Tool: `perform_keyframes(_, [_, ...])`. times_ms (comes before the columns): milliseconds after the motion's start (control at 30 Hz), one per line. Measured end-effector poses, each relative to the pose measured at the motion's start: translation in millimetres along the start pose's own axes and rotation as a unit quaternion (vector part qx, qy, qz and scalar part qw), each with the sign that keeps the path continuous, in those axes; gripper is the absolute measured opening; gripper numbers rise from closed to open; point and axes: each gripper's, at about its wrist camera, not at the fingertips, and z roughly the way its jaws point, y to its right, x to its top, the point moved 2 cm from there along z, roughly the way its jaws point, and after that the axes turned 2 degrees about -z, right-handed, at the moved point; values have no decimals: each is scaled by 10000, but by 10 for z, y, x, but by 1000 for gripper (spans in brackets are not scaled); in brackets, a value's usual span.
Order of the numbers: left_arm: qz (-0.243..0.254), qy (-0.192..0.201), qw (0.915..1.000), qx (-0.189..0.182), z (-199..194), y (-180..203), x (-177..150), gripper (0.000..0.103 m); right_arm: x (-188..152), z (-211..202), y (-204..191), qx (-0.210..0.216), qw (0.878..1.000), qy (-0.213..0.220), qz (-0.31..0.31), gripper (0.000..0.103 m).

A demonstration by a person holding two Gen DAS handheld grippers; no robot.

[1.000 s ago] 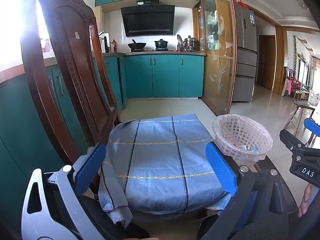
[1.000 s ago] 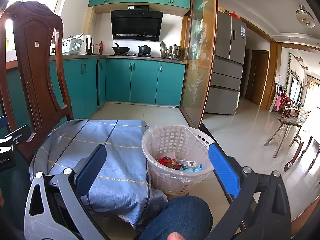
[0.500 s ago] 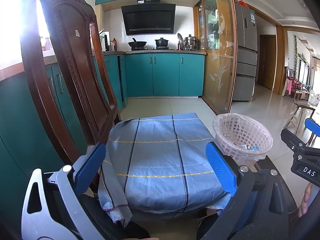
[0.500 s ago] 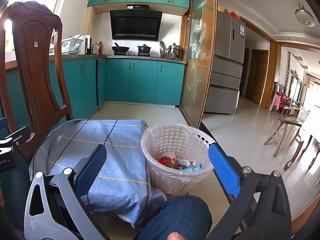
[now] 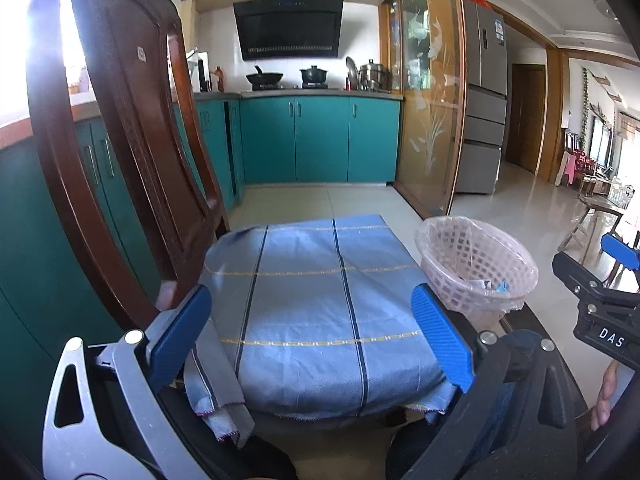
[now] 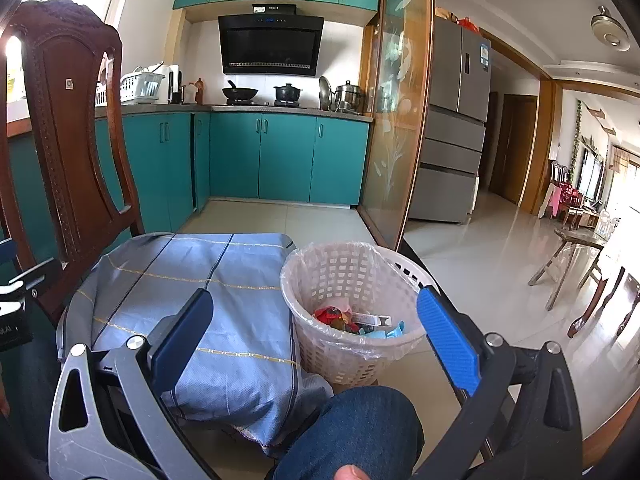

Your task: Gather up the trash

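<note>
A white plastic mesh basket (image 6: 352, 304) with a clear liner stands on the floor right of the chair; it holds red, white and blue trash (image 6: 354, 320). It also shows in the left wrist view (image 5: 476, 264). My right gripper (image 6: 316, 340) is open and empty, held above and in front of the basket. My left gripper (image 5: 312, 332) is open and empty over the chair seat, which is covered by a blue striped cloth (image 5: 316, 300). No trash shows on the cloth.
The dark wooden chair back (image 5: 120, 140) rises at the left. A knee in blue jeans (image 6: 352, 428) is at the bottom. Teal kitchen cabinets (image 6: 288, 156), a glass sliding door (image 6: 396, 128) and a fridge (image 6: 456, 128) stand behind. A wooden stool (image 6: 576, 256) is at right.
Both grippers have stayed open and almost still; the views shift only very slightly.
</note>
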Motion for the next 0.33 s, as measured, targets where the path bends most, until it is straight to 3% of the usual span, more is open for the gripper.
perform_keyframes(333, [-73,-337,9993,134,173,-34,-61,100,-14,80,-6,167,9997,-167,93,100])
